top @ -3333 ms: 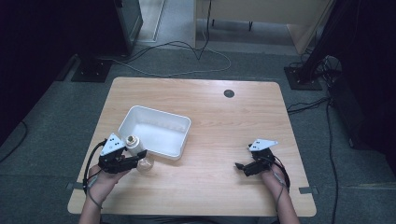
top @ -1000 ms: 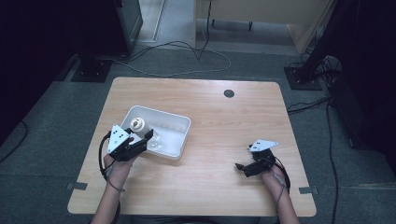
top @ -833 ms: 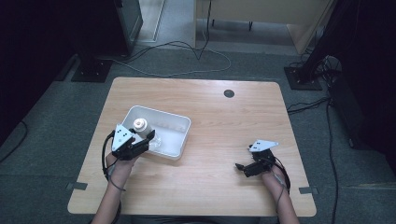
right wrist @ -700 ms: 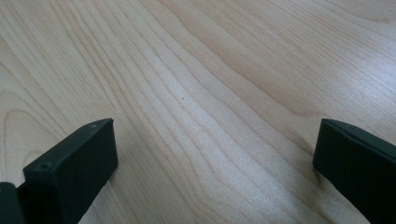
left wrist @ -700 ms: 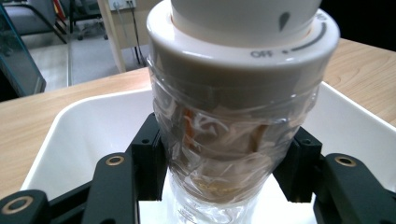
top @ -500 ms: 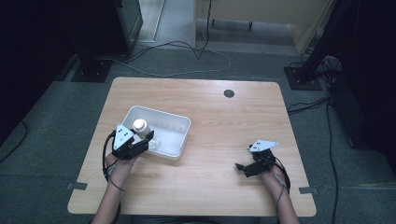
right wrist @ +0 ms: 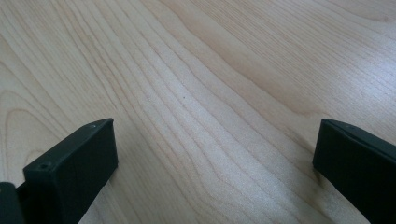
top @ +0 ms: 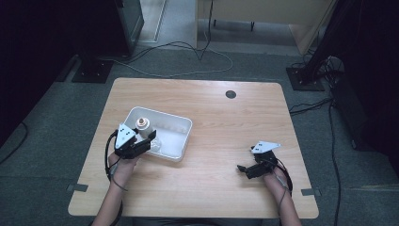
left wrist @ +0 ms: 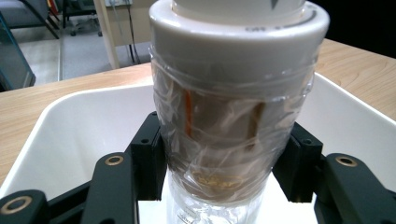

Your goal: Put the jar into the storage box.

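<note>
A clear plastic bottle (left wrist: 233,116) with a white cap and a brown wrapped middle stands upright between my left gripper's (left wrist: 224,163) black jaws, which are shut on its sides. In the high view the bottle (top: 143,125) is inside the white bin (top: 181,125), at its near-left corner, with the left gripper (top: 146,141) reaching over the bin's near wall. My right gripper (top: 242,168) rests low over the bare wood at the table's front right, jaws wide apart with nothing between them (right wrist: 210,154).
The wooden table (top: 226,122) has a round cable hole (top: 230,94) near its far edge. Cables lie on the grey floor behind the table, and dark stands flank it.
The left gripper carried the bottle from the table in front of the bin up and over its near wall into the bin. The right gripper stayed still.
</note>
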### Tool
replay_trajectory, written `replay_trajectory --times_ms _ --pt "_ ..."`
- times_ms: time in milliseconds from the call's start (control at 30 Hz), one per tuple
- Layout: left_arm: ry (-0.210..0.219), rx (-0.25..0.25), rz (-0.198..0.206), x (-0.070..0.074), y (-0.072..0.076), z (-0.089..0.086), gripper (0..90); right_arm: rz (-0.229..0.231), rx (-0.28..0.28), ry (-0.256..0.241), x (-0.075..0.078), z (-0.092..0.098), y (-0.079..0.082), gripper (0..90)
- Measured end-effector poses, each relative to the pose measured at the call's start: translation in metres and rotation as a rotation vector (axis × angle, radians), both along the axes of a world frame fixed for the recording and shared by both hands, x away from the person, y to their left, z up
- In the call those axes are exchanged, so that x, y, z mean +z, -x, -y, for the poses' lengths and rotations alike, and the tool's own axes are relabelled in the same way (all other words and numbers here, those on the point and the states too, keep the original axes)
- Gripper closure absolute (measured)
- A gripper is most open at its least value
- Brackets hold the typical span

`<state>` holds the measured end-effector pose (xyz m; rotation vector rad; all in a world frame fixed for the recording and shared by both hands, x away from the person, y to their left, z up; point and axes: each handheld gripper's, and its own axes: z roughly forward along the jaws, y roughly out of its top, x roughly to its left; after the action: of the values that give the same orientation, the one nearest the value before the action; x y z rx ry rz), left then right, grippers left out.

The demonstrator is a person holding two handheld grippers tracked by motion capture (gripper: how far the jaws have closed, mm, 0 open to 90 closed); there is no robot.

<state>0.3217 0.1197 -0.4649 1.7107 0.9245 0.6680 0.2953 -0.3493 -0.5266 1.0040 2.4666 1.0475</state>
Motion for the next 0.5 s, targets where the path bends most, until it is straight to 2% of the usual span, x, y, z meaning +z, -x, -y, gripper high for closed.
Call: replay_trajectory --times_ms 167,333,500 --pt "0.019 0.004 -0.011 -0.0006 -0.0022 -0.0014 43.9 0.000 0.000 0.000 0.0000 0.0000 0.0001 0.0" --pt "0.013 0.001 -0.006 -0.0010 -0.0026 -0.0008 43.8 0.000 -0.001 0.000 0.0000 0.0000 0.0003 0.0" --pt "0.020 0.000 -0.018 -0.0020 -0.0032 -0.0026 41.0 0.000 -0.003 -0.001 0.0000 0.0000 0.0006 0.0"
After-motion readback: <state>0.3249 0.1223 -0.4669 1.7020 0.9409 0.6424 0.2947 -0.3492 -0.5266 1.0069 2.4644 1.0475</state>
